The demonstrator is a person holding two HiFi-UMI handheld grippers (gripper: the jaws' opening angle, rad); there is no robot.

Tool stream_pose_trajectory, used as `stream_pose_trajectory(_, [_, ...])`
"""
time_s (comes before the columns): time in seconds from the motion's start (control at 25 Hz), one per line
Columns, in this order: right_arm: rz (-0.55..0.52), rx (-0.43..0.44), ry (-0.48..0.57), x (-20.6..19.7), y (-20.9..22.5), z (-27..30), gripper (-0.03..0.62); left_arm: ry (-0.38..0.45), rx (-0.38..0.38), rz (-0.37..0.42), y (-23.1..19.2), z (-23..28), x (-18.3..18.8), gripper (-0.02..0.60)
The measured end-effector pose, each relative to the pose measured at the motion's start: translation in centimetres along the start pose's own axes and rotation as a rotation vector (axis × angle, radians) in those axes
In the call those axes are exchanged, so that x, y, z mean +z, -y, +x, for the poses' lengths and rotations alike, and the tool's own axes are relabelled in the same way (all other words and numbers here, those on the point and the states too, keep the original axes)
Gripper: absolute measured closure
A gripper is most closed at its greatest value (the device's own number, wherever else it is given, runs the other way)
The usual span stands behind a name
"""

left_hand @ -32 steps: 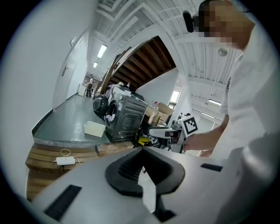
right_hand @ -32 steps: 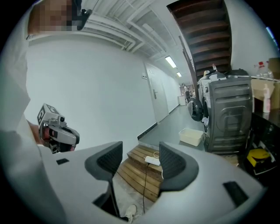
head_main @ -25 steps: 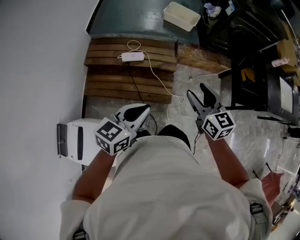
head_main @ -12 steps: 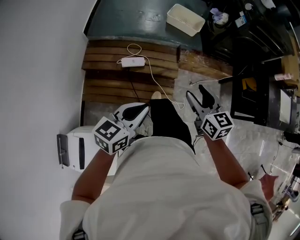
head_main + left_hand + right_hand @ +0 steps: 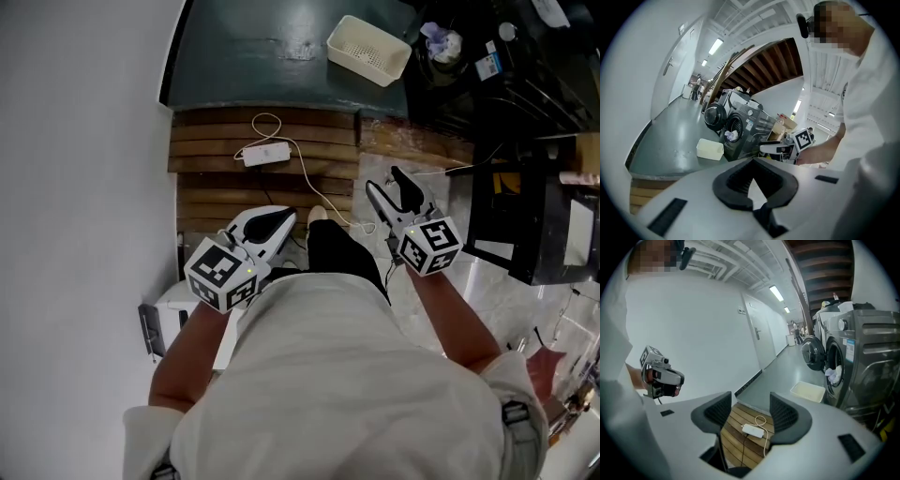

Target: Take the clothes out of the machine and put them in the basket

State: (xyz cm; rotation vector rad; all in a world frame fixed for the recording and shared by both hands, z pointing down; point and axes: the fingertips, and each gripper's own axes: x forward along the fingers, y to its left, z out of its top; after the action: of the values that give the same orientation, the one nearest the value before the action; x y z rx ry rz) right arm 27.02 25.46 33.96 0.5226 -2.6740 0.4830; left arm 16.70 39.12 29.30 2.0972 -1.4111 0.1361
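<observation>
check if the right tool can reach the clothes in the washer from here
Probably not yet: the clothes sit in the open washer, well beyond the wooden boards. Nothing blocks the open, empty right tool.

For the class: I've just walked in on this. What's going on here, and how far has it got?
A person in a white top holds a tool in each hand, and both are empty. The left tool has its jaws closed tip to tip, and the right tool has its jaws apart. Ahead stands a washing machine with its door open and clothes showing in the drum. The cream basket on the floor in front of it looks empty, so unloading has not begun.
</observation>
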Motion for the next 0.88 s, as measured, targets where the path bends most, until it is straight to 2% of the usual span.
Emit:
stream_pose_trajectory(0.2, [0.011,-0.016,0.006,4.3,2.9,2.4,0.35,-0.007,-0.02,0.034,-1.1,2.2,6.1,0.583])
stream_pose_trajectory(0.4, [0.024,-0.045,0.001,7.3,3.5,4.4,0.35,-0.024,-0.07,0.036,-2.3,2.7,9.9,0.583])
stream_pose_trajectory(0.64, [0.029,-0.158,0.008,9.6,3.6,7.6,0.35,-0.024,-0.171,0.085,-7.1,2.2,13.2,0.583])
stream_pose_trajectory(0.88, [0.039,-0.264,0.012,13.0,1.3,12.6,0.35,-0.041,-0.261,0.142,-13.4,-1.3,16.7,0.583])
